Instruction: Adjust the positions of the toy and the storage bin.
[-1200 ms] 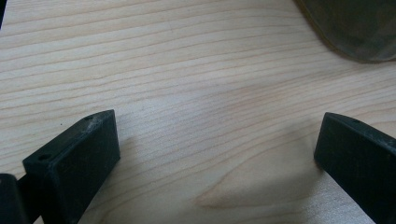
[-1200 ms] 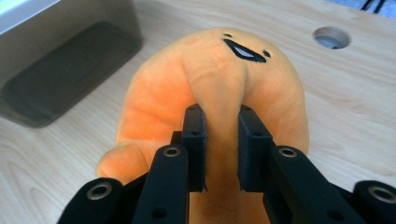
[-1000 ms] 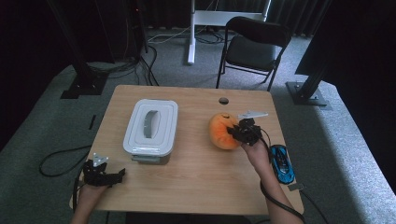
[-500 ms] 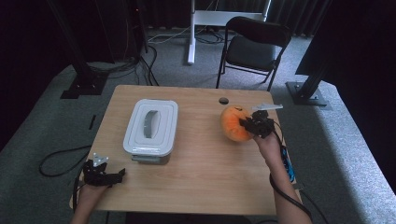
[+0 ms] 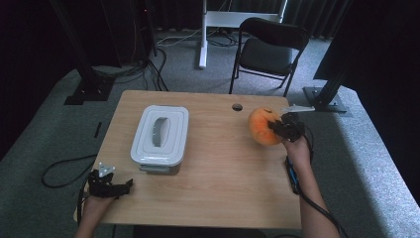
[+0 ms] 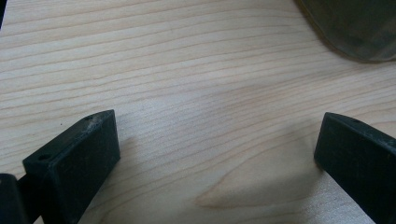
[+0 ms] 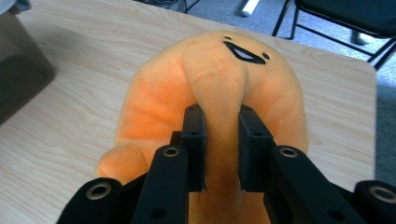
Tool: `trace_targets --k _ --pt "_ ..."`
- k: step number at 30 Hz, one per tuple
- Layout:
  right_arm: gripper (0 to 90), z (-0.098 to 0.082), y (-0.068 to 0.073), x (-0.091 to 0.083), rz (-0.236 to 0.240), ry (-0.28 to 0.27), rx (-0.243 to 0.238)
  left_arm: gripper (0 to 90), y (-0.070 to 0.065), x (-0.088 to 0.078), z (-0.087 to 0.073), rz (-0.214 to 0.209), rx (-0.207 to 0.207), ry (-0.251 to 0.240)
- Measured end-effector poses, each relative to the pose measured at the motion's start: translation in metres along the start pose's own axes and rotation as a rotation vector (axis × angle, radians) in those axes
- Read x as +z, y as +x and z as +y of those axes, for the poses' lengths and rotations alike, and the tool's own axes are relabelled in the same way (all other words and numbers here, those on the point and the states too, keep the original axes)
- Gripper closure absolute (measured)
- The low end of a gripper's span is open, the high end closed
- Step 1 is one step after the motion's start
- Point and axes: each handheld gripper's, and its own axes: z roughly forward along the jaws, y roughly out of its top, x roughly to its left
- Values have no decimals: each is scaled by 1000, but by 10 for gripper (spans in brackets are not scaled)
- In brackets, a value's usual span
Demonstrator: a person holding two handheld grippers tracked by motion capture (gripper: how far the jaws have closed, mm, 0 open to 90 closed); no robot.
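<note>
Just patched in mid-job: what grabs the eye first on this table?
The orange plush toy with a stitched smiling face, near the table's far right edge, a fold of it pinched in the right tongs. Next is the white lidded container standing left of centre on the wooden table. The left tongs rest open over bare wood at the near left corner.
</note>
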Motion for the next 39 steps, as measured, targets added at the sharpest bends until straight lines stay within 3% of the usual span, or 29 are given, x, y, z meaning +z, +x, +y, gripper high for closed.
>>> trace_targets --k 15,26,39 --pt "752 -5 -35 8 -69 21 41 5 0 0 0 0 0 0" --pt "750 -4 -51 24 -128 72 30 5 0 0 0 0 -1 -1" --pt "739 1 -66 43 -142 62 52 5 0 0 0 0 -1 -1"
